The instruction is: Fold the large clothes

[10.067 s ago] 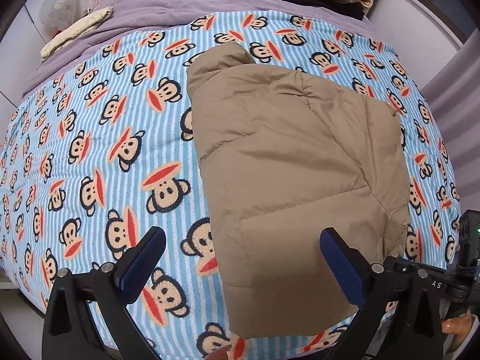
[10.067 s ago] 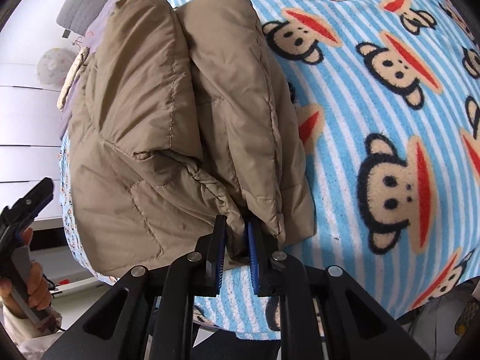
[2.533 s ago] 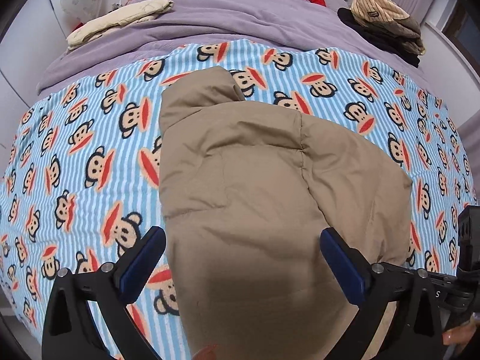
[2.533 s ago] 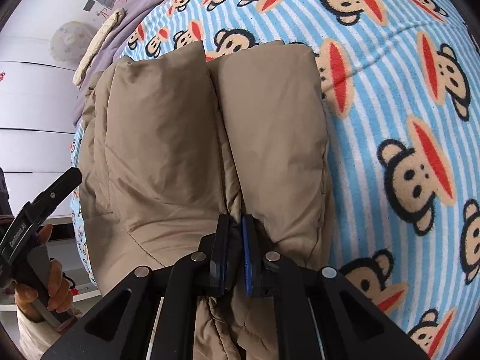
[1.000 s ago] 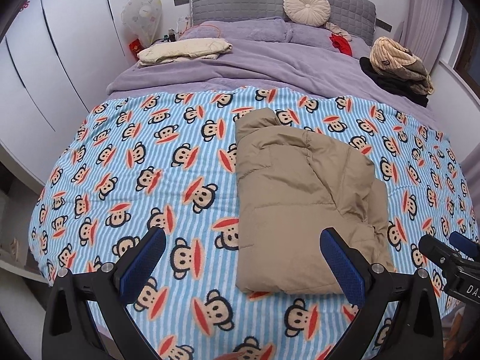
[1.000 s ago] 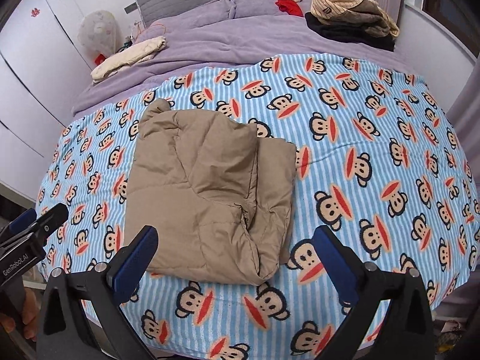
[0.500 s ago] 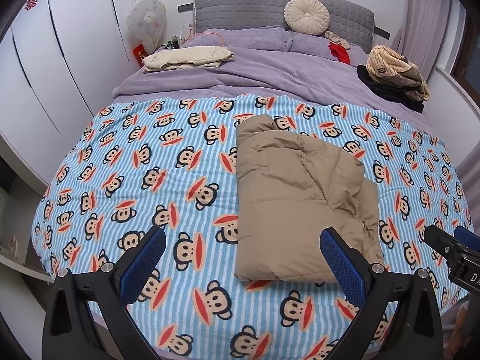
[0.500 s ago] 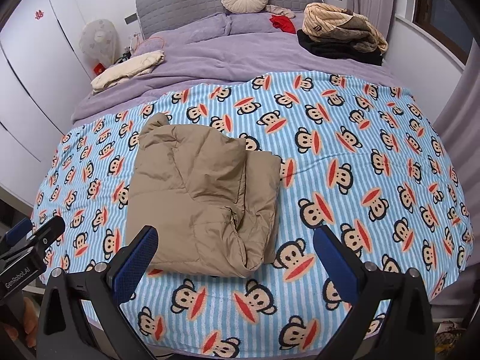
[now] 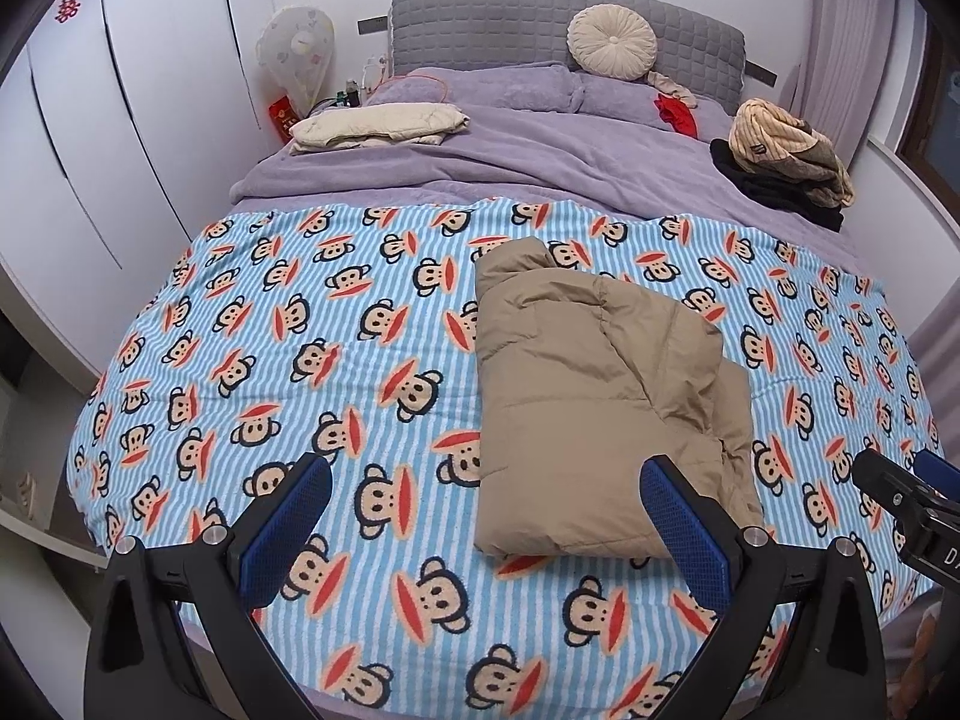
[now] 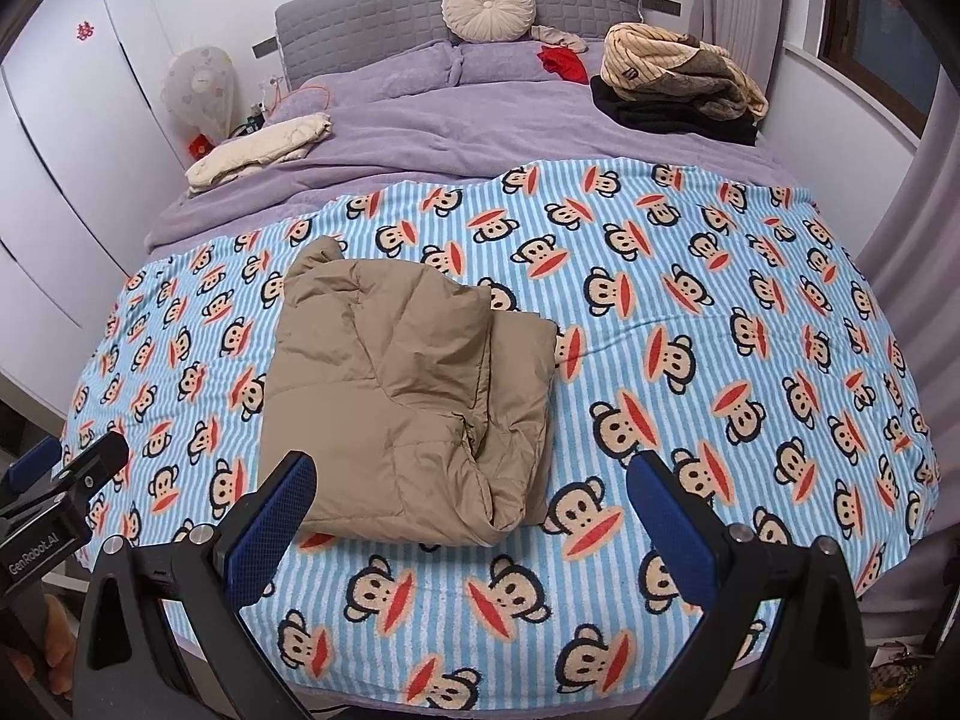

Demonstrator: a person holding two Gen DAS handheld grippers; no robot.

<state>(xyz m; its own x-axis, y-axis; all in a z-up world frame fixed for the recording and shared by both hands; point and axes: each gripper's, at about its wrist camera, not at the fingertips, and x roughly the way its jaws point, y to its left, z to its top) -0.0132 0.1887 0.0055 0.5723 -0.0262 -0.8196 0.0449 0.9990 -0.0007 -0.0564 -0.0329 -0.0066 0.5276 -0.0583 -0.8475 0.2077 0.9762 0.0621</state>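
Note:
A tan padded jacket (image 9: 600,396) lies folded into a thick bundle on the blue striped monkey-print blanket (image 9: 336,324); the right wrist view shows the same jacket (image 10: 408,390) left of centre. My left gripper (image 9: 489,519) hangs open above the foot of the bed, holding nothing, its right finger in front of the jacket's near edge. My right gripper (image 10: 471,513) is open too, back from the jacket's near corner. Each wrist view catches the other gripper at its edge.
A purple duvet (image 9: 492,156) covers the far half of the bed below a grey headboard (image 9: 540,18). A cream folded garment (image 9: 378,123) lies far left. A pile of clothes (image 10: 678,84) sits far right. White wardrobe doors (image 9: 120,90) stand left.
Both grippers have pulled back and up from the bed, so the jacket looks smaller. The right gripper, shut on the jacket 2.5 s ago, is open since 1.0 s ago.

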